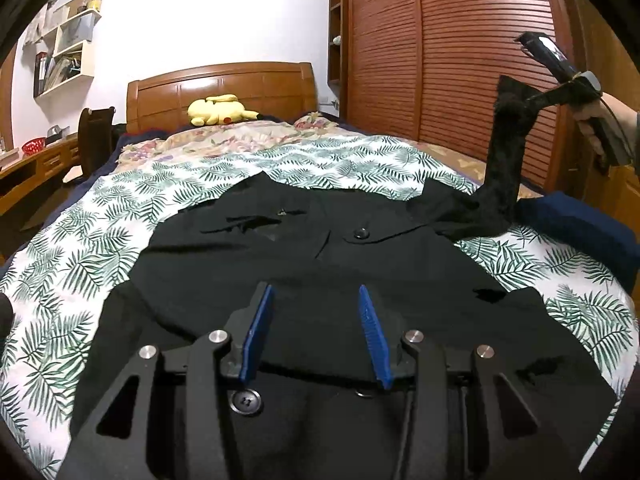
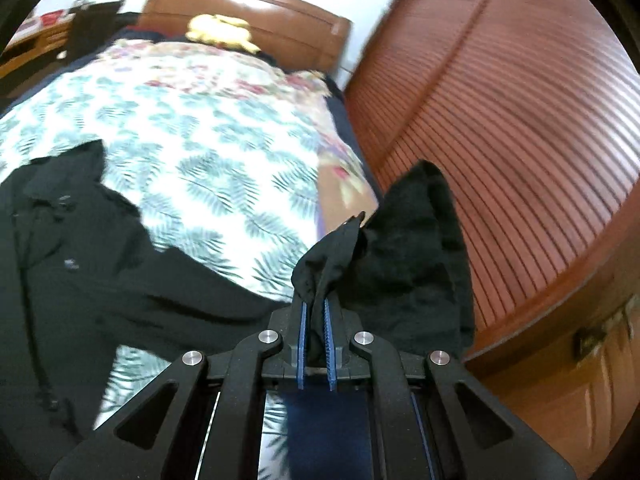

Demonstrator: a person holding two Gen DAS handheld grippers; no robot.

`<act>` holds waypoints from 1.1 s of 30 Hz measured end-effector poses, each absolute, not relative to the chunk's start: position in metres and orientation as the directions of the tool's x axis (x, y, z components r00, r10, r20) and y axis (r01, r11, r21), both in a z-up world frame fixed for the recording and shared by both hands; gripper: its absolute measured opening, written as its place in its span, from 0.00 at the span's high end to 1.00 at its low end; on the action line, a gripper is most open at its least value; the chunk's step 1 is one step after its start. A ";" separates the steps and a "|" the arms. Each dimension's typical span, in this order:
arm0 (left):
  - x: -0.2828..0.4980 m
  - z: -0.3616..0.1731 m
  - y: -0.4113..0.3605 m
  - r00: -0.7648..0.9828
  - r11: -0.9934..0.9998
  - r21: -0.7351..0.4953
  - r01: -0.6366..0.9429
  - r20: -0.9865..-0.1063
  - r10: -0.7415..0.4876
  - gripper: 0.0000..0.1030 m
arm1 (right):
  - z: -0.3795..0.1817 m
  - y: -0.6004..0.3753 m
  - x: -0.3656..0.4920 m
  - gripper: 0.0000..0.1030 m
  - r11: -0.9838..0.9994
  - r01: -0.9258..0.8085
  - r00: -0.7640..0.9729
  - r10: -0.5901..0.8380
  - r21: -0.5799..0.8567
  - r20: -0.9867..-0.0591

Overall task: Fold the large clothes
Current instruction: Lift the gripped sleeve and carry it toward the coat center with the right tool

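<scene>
At two o'clock over the leaf-print bedspread [image 1: 100, 216], right gripper [image 2: 316, 312] clenches the black fabric sleeve [image 2: 416, 256], lifted.
Black button-front coat [image 1: 320, 264] body lies toward nine o'clock; left gripper [image 1: 316, 300] half-spread, grasping nothing, hovers above hem.

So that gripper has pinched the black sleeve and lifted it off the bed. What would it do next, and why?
Probably carry the sleeve inward and lay it across the coat's chest. The right gripper is shut on the cuff, held up off the bedspread, while the coat's body lies flat, so folding that sleeve in looks like the natural next step.
</scene>
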State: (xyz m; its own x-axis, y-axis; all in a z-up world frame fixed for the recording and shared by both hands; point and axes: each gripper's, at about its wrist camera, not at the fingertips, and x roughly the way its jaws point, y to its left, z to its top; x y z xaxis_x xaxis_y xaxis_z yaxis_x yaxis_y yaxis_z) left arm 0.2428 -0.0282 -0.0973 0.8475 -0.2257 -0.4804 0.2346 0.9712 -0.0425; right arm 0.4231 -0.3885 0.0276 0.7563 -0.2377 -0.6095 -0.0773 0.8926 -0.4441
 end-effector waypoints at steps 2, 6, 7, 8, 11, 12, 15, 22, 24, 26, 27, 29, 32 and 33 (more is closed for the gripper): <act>0.238 -0.093 -0.023 0.850 0.971 -0.052 0.233 -0.474 -0.229 0.58 | 0.032 -0.366 0.415 0.95 0.886 -0.113 0.768 -0.209 -0.449 -0.605; 0.232 -0.089 -0.013 0.854 0.973 -0.057 0.225 -0.469 -0.225 0.58 | 0.035 -0.327 0.401 0.95 0.870 -0.185 0.784 -0.149 -0.456 -0.602; 0.231 -0.089 -0.011 0.855 0.973 -0.056 0.223 -0.468 -0.222 0.58 | 0.035 -0.317 0.397 0.95 0.873 -0.203 0.787 -0.124 -0.444 -0.604; 0.229 -0.089 -0.008 0.857 0.975 -0.055 0.217 -0.467 -0.217 0.58 | 0.034 -0.307 0.394 0.95 0.876 -0.219 0.786 -0.101 -0.429 -0.609; 0.223 -0.087 0.002 0.861 0.977 -0.060 0.204 -0.463 -0.209 0.58 | 0.021 -0.278 0.385 0.95 0.870 -0.275 0.782 -0.045 -0.409 -0.622; 0.220 -0.086 0.005 0.864 0.978 -0.063 0.199 -0.460 -0.206 0.58 | 0.016 -0.269 0.382 0.95 0.868 -0.292 0.779 -0.027 -0.401 -0.626; 0.213 -0.085 0.015 0.869 0.981 -0.063 0.184 -0.455 -0.193 0.58 | 0.001 -0.242 0.374 0.96 0.861 -0.343 0.765 0.023 -0.376 -0.643; 0.199 -0.082 0.042 0.883 0.990 -0.062 0.130 -0.447 -0.144 0.58 | -0.017 -0.182 0.353 0.96 0.833 -0.442 0.734 0.123 -0.333 -0.668; 0.196 -0.082 0.050 0.884 0.991 -0.066 0.117 -0.448 -0.135 0.58 | -0.020 -0.170 0.347 0.96 0.826 -0.462 0.727 0.144 -0.323 -0.672; 0.194 -0.082 0.057 0.885 0.992 -0.071 0.105 -0.449 -0.126 0.58 | -0.021 -0.159 0.339 0.96 0.817 -0.479 0.724 0.161 -0.321 -0.671; 0.193 -0.082 0.061 0.886 0.992 -0.075 0.098 -0.448 -0.121 0.58 | -0.022 -0.152 0.335 0.96 0.812 -0.488 0.724 0.172 -0.320 -0.668; 0.191 -0.080 0.068 0.888 0.993 -0.082 0.088 -0.446 -0.116 0.58 | -0.022 -0.144 0.326 0.96 0.805 -0.501 0.723 0.189 -0.316 -0.664; 0.187 -0.079 0.075 0.892 0.994 -0.085 0.074 -0.440 -0.104 0.58 | -0.018 -0.130 0.313 0.96 0.796 -0.523 0.721 0.223 -0.306 -0.656; 0.185 -0.078 0.077 0.894 0.995 -0.079 0.065 -0.439 -0.093 0.58 | -0.017 -0.126 0.309 0.96 0.791 -0.531 0.721 0.232 -0.305 -0.653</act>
